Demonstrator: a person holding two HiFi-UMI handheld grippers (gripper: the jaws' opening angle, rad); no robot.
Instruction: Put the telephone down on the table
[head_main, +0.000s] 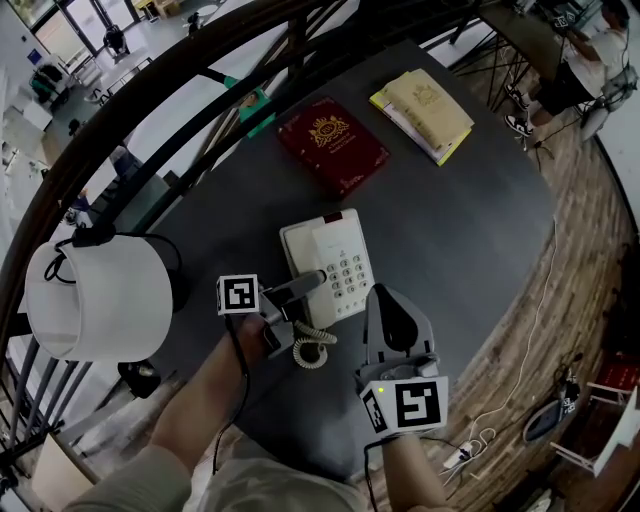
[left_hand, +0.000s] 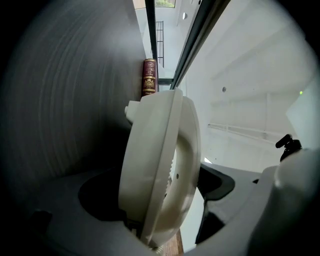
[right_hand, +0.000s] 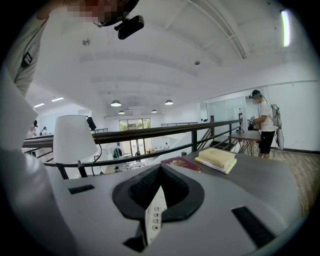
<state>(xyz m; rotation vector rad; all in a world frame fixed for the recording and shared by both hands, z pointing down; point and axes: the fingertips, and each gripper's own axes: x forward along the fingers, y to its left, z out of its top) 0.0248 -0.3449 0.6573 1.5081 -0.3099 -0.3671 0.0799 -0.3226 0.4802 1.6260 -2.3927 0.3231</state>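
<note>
A white telephone (head_main: 335, 262) with a grey keypad is on or just above the dark table (head_main: 450, 220); I cannot tell if it rests there. My left gripper (head_main: 305, 285) reaches in from the left and is shut on its handset side. In the left gripper view the telephone (left_hand: 155, 170) stands edge-on, clamped in my left gripper (left_hand: 155, 210). Its coiled cord (head_main: 312, 347) hangs at the near end. My right gripper (head_main: 393, 305) is shut and holds nothing, just right of the phone. Through my right gripper's (right_hand: 159, 192) slit a strip of keypad (right_hand: 154, 217) shows.
A red book (head_main: 332, 145) and a stack of yellow books (head_main: 425, 112) lie at the table's far side. A white lamp (head_main: 100, 295) stands at the left edge by a dark railing (head_main: 200, 60). A person (right_hand: 265, 125) stands at another table far right.
</note>
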